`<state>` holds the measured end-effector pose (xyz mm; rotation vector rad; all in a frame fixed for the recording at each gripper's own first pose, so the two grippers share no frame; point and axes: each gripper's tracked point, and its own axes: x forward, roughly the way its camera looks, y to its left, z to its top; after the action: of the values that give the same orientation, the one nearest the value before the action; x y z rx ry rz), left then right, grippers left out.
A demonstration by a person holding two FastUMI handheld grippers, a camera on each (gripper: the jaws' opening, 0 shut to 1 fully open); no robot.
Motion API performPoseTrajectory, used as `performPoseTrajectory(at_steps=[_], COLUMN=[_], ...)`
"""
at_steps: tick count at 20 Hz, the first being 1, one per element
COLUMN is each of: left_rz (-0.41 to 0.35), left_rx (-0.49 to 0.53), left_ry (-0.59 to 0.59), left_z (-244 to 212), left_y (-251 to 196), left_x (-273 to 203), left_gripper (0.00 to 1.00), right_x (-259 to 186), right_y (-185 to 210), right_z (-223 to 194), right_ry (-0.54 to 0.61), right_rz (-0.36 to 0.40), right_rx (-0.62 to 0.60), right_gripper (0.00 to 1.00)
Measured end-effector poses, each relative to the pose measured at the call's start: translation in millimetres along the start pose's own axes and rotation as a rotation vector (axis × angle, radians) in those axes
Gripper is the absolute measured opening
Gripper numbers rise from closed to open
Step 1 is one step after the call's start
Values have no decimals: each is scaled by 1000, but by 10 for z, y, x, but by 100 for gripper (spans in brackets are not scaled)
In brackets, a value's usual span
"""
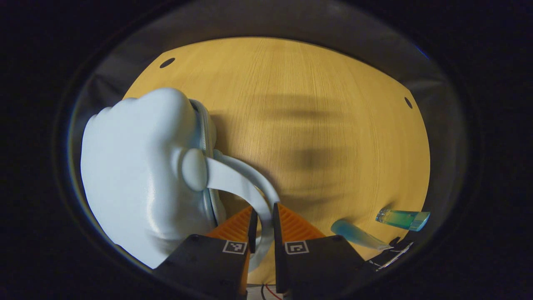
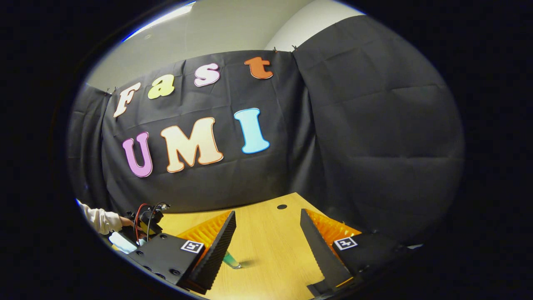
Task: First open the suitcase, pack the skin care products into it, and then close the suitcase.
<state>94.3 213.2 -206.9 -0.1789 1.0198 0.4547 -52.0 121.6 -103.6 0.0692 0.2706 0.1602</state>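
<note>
The pale-blue suitcase (image 1: 137,175) was gripped by its handle (image 1: 245,187), left gripper (image 1: 263,227) clenched on it, presumably to steady or reposition the case; the zip appeared closed. Right gripper (image 2: 266,241) was held released above the table (image 2: 266,225), apparently waiting; two teal skin care tubes (image 1: 402,219) lay unpacked.

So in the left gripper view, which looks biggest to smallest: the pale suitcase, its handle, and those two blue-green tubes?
1. suitcase, by far the largest.
2. handle, a thin white arc pinched between the left gripper fingers.
3. The two tubes look alike in size: the tapered tube and the clear-capped tube. Fisheye stretch near the edge makes ranking them unsure.

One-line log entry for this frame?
left gripper: shut on suitcase handle | right gripper: open, idle | suitcase: closed | tubes: on table
</note>
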Motion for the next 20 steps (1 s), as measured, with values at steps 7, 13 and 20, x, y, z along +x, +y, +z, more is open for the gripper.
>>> performPoseTrajectory(at_steps=[7,13,20], left_rz=[-58,-191,-236], left_rx=[-40,-47,-59], left_ry=[-7,-65,-260], left_z=[23,25,257], left_y=[-52,-176,-42], left_x=[-39,-480,-959], left_gripper=[2,0,0], right_x=[-32,50,124], right_y=[-81,32,307], right_z=[-11,4,-62], right_ry=[10,20,35], right_rz=[-5,39,125], right_rx=[9,-7,-27], right_gripper=[97,97,93])
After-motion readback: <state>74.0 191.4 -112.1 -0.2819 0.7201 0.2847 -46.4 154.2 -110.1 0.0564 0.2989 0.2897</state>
